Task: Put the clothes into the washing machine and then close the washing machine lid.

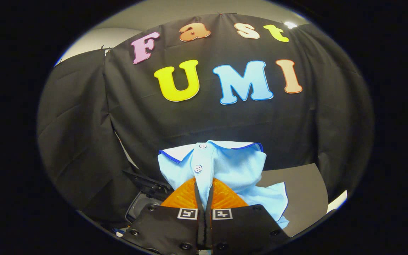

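My gripper [204, 198] is clamped on the light blue polo shirt [225, 166], held aloft. The washing machine [143, 198] sits below-left of the shirt. Carrying step; next I should swing over its opening and release.

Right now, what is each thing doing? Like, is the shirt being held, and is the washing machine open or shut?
gripper: shut on the shirt, a strip of fabric pinched between both fingers.
light blue polo shirt: held up off the table, draped over and ahead of the fingers, placket buttoned.
washing machine: below and beside the fingers, lid seems raised; partly hidden, so not certain.
table: dark top, beyond the shirt.
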Tool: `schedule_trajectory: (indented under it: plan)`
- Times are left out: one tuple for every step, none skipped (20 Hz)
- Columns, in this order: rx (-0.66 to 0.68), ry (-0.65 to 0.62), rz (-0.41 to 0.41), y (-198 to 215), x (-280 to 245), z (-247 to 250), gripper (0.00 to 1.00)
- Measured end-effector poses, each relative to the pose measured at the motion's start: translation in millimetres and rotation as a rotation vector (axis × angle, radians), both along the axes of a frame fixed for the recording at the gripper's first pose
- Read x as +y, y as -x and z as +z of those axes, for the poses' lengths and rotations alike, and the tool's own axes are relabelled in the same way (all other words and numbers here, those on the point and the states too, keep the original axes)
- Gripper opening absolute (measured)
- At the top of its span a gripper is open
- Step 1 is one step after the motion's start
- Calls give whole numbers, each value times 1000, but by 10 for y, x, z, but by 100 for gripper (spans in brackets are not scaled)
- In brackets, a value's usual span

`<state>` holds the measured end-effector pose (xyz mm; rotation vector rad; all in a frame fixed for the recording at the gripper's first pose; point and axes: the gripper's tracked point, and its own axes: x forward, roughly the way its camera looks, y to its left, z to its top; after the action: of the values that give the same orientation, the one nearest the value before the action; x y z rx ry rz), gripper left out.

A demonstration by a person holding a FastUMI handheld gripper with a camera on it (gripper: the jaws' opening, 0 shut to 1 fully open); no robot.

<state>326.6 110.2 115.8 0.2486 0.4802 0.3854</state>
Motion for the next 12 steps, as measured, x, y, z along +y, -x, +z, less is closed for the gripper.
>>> schedule_trajectory:
  plan:
    - [-9,-2,18,18,93,57,1]
    - [-17,-3,38,34,191,115,1]
    - [-29,-8,56,67,293,174,1]
    - [-37,-14,75,82,397,236,1]
    - [-46,-24,94,96,502,293,1]
    - [-56,-35,113,118,618,361,1]
    - [-64,-43,133,148,725,415,1]
    - [-70,-49,153,161,837,470,1]
    - [-74,-54,177,188,954,517,2]
    - [-79,-58,199,217,1067,550,1]
    - [-83,-65,221,254,1183,581,1]
    - [-87,-70,243,279,1306,617,1]
